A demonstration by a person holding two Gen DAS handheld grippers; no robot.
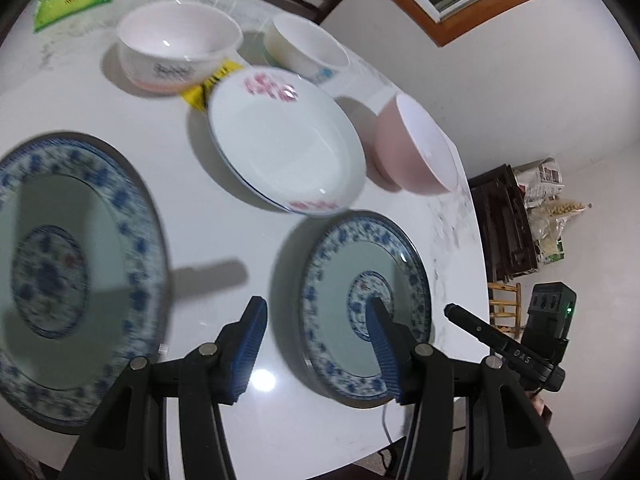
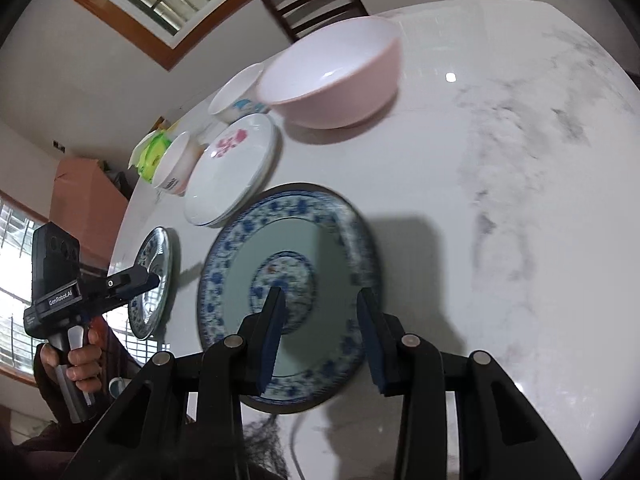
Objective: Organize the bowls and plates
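Plates with a blue flower pattern lie flat on the white desk, and each hand has one of them nearest to it. The smaller blue plate lies directly under the right tool, a little ahead of the fingertips; the jaws of this tool stand apart with nothing between them. The left tool also has its jaws apart and empty. It hangs over the bare desk between the two plates, with one finger above the smaller plate and the larger blue plate just beside on the other side. Round plates have no long axis, so I judge that the rim edge facing each tool matters most. The pink-flower plate and the pink bowl stand farther away, behind the blue plates
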